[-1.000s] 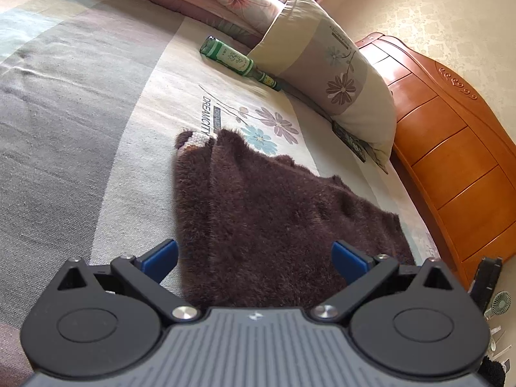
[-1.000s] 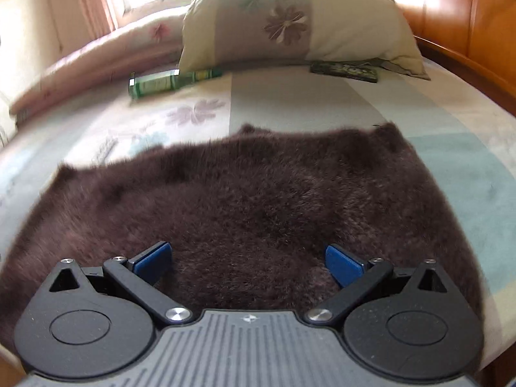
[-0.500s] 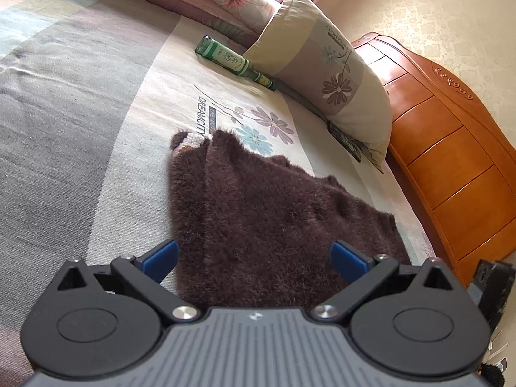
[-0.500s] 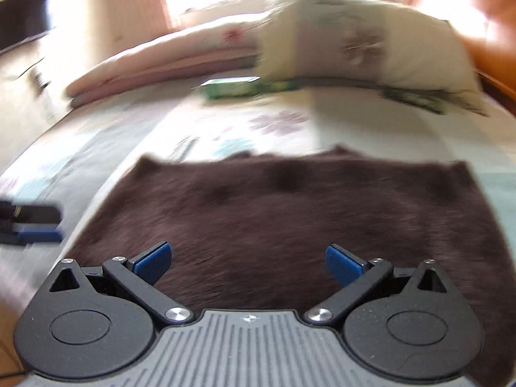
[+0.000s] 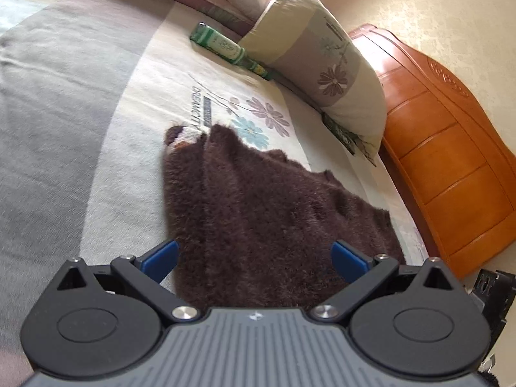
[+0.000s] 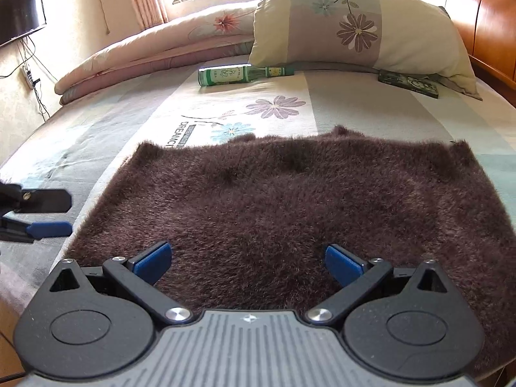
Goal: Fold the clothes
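A dark brown fuzzy garment [image 6: 283,200] lies flat as a folded rectangle on the bed. In the left wrist view the same garment [image 5: 258,213] stretches away from me, a pale lining patch [image 5: 185,137] showing at its far corner. My left gripper [image 5: 254,259] hovers open over the garment's near left edge, nothing between its blue fingers. My right gripper [image 6: 246,262] is open too, just above the garment's near edge. The left gripper [image 6: 42,216] also shows at the left border of the right wrist view, beside the garment.
A green glass bottle [image 6: 238,74] lies on the floral bedsheet [image 6: 96,129] beyond the garment, next to a flowered pillow [image 6: 358,29]. A dark booklet [image 6: 408,83] rests under the pillow's corner. A rolled quilt [image 6: 154,51] lines the far side; the orange wooden headboard [image 5: 451,148] is to the right.
The right wrist view swung left, bringing the left gripper, wall and screen into sight. The left gripper eased slightly back and left. The garment stayed put; both grippers remained open.
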A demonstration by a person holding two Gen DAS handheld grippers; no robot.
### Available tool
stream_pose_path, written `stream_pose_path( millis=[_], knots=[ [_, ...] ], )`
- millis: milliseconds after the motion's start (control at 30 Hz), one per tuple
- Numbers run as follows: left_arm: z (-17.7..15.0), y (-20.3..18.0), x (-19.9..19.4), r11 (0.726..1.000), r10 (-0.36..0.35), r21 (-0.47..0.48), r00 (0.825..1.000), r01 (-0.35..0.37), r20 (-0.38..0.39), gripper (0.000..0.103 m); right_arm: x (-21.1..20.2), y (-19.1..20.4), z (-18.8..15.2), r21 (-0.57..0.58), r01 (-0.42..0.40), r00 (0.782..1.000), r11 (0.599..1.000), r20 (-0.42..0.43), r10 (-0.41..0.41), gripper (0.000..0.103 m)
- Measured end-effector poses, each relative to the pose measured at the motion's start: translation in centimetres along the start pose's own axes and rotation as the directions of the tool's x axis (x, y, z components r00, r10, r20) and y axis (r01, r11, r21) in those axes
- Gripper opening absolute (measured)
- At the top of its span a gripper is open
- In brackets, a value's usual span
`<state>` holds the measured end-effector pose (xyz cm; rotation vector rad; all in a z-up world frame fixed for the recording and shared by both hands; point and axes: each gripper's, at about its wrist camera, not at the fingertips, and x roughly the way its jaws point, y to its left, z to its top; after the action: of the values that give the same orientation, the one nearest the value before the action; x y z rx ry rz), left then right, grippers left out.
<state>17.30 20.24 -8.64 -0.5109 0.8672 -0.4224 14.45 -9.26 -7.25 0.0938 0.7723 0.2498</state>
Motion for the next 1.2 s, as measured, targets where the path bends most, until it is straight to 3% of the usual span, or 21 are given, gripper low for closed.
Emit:
stream_pose_path(
  millis=[167,467,600,800,1067,1167,1200],
  knots=[
    [0.9,0.4,1.4,0.999,-0.024,0.023,0.998,0.025,-0.058,0.101,-0.9,0.4,0.2,-0.004,-0.020,1.000,1.000,0.012,0.020,0.103],
    [0.4,4.5,2.6,0.985,-0.123,-0.138,0.981,0.102,-0.153,0.101,-0.8,0.8,-0.3,0.017,-0.104,0.995,0.994,-0.010,0.104,0.103],
    [1.1,6.0,3.2,0.965,-0.199,-0.203,0.968,0.167,-0.150,0.101,-0.5,1.1,-0.5,0.005,-0.113,0.993,0.994,-0.019,0.113,0.103],
    [4.4,6.8,6.2,0.949,-0.274,-0.212,0.941,0.232,-0.197,0.101,-1.1,1.3,-0.3,-0.015,-0.111,0.993,0.994,0.026,0.112,0.103],
    [8.4,7.3,9.6,0.938,-0.323,-0.214,0.909,0.271,-0.264,0.101,-1.1,1.1,-0.2,-0.006,-0.091,0.995,0.996,0.042,0.092,0.103],
    [8.1,7.1,9.5,0.929,-0.356,-0.213,0.890,0.303,-0.285,0.100,-0.9,1.0,-0.3,0.004,-0.090,0.995,0.996,0.040,0.090,0.103],
    [7.7,6.9,9.4,0.922,-0.378,-0.209,0.871,0.325,-0.313,0.100,-0.9,1.0,-0.3,0.007,-0.089,0.995,0.996,0.040,0.089,0.103]
  ],
)
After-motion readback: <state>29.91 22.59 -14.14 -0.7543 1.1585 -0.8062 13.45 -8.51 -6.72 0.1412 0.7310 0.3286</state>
